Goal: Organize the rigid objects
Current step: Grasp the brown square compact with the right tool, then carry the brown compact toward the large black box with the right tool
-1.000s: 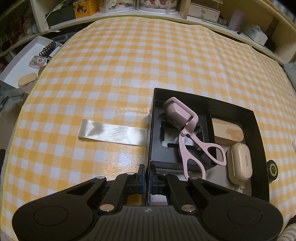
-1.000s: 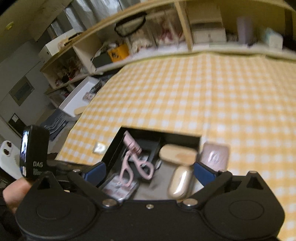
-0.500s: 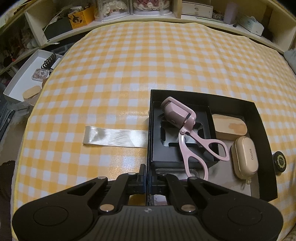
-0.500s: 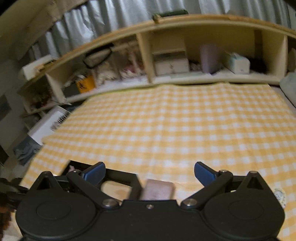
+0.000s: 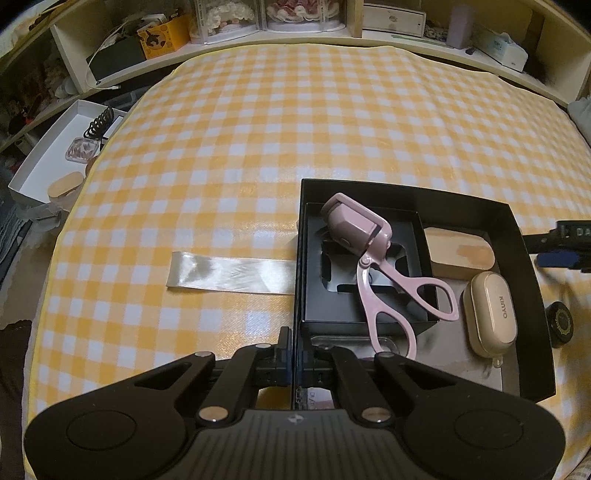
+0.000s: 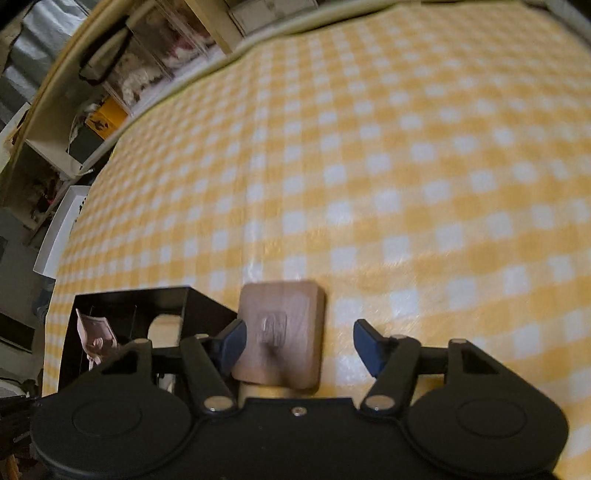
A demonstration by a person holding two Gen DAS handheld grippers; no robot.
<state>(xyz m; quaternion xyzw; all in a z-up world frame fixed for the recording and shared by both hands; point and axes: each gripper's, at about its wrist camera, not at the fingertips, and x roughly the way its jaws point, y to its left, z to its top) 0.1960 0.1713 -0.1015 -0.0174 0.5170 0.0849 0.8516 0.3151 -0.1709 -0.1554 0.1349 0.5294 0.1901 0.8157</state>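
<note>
A black box (image 5: 515, 236) on the yellow checked cloth holds a smaller black insert box, a pink eyelash curler (image 5: 373, 254), a wooden oval piece (image 5: 458, 253) and a beige earbud case (image 5: 489, 314). My left gripper (image 5: 294, 347) is shut on the box's near-left wall. My right gripper (image 6: 298, 341) is open over a brown wooden square block (image 6: 280, 336) that lies on the cloth just right of the box (image 6: 122, 306); its left finger is close beside the block. A tip of the right gripper shows in the left wrist view (image 5: 561, 251).
A satin ribbon strip (image 5: 232, 273) lies left of the box. A small black round lid (image 5: 561, 321) lies right of it. A white tray (image 5: 55, 155) with small items sits off the table's left edge. Shelves (image 5: 295, 22) line the far side.
My right gripper has swung down and to the right, from looking at the shelves to hovering over the wooden block beside the box. The left gripper has stayed clamped on the box wall.
</note>
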